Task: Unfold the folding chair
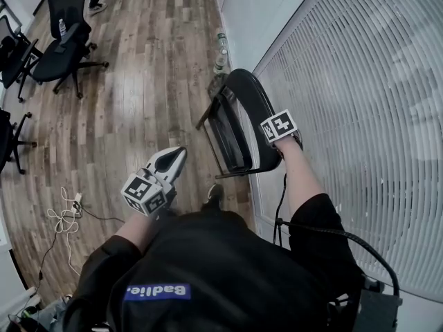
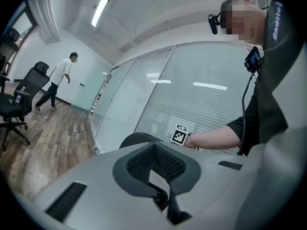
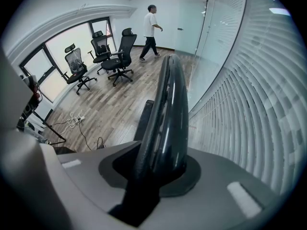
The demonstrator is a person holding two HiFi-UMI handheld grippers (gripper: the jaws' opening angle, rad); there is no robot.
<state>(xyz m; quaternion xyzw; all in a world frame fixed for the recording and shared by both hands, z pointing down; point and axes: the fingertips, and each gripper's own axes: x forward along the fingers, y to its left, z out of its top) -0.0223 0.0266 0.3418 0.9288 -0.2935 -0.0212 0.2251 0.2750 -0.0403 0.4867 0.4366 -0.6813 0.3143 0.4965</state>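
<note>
A black folding chair stands folded, leaning close to the blind-covered glass wall. My right gripper sits on its rounded top edge, pointing steeply down. In the right gripper view the glossy black backrest runs between the jaws, and the right gripper is shut on it. My left gripper hovers left of the chair, apart from it, with its jaws shut on nothing. In the left gripper view the left gripper points level toward the chair's top and the right gripper's marker cube.
The glass wall with blinds fills the right side. Black office chairs stand at the far left on the wooden floor. White cables lie at the lower left. Bottles stand by the wall beyond the chair. A person walks far off.
</note>
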